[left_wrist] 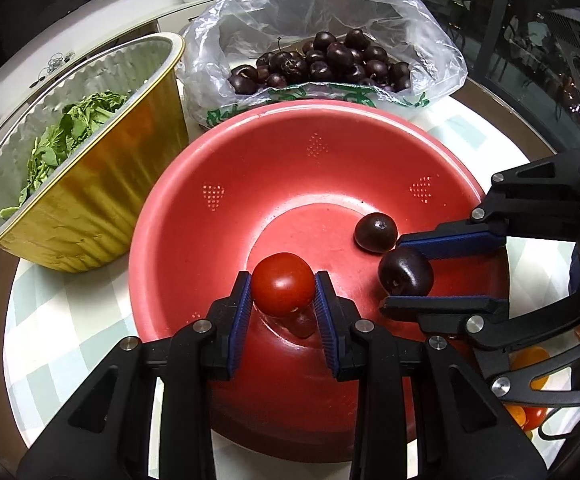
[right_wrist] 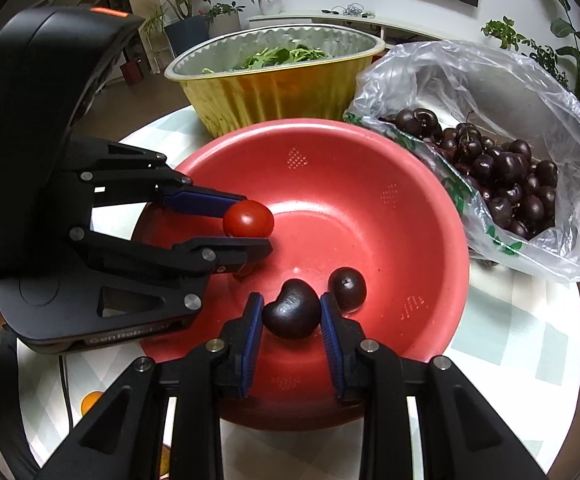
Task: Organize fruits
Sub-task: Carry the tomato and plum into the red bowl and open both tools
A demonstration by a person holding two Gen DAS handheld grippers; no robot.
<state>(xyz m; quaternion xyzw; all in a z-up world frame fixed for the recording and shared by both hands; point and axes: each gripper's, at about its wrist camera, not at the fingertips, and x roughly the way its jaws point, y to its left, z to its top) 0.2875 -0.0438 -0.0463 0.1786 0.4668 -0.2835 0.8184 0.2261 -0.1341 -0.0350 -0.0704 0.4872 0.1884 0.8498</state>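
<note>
Left gripper: our jaws clamp the small red tomato over the red plastic colander bowl.
Right gripper: jaws pinch a dark cherry — low in that bowl.
Risk: round, slick fruit may roll on release — or bruise.

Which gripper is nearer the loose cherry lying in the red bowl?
Right. The right gripper, shut on another cherry, sits right beside the loose cherry. The left gripper, holding a cherry tomato, is farther across the bowl.
</note>
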